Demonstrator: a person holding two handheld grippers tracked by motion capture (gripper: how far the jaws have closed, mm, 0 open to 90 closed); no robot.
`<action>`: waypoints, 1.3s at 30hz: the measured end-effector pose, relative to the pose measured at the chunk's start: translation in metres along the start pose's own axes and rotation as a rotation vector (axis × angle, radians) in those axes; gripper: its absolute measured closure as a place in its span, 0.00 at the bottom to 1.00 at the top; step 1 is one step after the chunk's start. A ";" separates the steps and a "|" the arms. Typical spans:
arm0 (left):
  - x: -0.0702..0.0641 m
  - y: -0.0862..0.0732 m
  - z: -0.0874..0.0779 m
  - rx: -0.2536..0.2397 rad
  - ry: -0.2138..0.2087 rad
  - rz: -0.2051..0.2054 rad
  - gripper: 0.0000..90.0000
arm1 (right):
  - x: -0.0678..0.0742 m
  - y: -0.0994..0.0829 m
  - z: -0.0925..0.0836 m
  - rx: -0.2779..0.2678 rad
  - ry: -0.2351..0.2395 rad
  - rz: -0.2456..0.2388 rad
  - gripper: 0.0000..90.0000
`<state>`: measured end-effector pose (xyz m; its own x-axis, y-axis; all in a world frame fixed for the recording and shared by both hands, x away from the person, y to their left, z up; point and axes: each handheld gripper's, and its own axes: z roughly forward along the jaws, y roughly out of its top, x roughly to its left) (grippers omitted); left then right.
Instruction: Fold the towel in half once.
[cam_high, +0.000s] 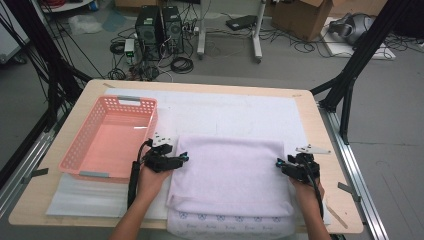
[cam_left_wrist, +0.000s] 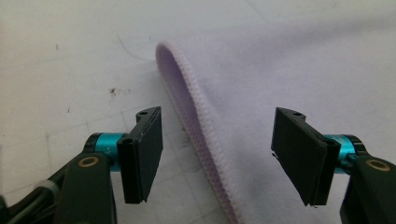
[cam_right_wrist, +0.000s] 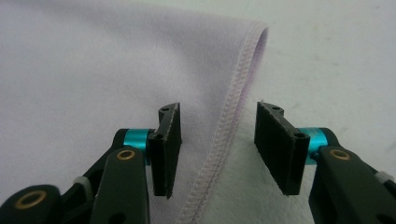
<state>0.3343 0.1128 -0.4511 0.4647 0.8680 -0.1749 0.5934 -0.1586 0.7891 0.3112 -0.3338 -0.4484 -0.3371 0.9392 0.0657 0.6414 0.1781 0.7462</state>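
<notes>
Each hand-held gripper, left (cam_high: 184, 158) and right (cam_high: 278, 162), stands released astride a side hem of the lilac towel (cam_high: 230, 170) beside the pink basket (cam_high: 80, 155); soft, light, probably folded, best pinched at those stitched hems.

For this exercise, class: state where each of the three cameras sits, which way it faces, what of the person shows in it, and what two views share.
High view: fixed above the person's side, facing forward and down on the table; both forearms, left gripper and right gripper show.
Left gripper view: rides the left gripper, looking along its open jaws at the towel edge.
Right gripper view: rides the right gripper, jaws open astride the towel's hem.
Shared: both gripper views show the lilac towel on the white mat.
</notes>
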 end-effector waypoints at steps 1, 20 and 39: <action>0.000 0.000 0.001 0.000 -0.001 0.000 0.39 | 0.000 0.000 0.000 -0.002 0.000 0.000 0.56; -0.004 0.000 0.003 -0.004 0.003 0.008 0.92 | 0.000 0.002 0.002 0.003 0.065 0.009 0.94; -0.008 0.024 0.001 -0.138 0.011 -0.034 0.96 | -0.005 0.013 -0.002 -0.067 0.058 -0.002 0.97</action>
<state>0.3452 0.1016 -0.4313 0.4380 0.8772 -0.1969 0.5121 -0.0634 0.8566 0.3198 -0.3363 -0.4373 -0.3790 0.9198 0.1016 0.5943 0.1578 0.7886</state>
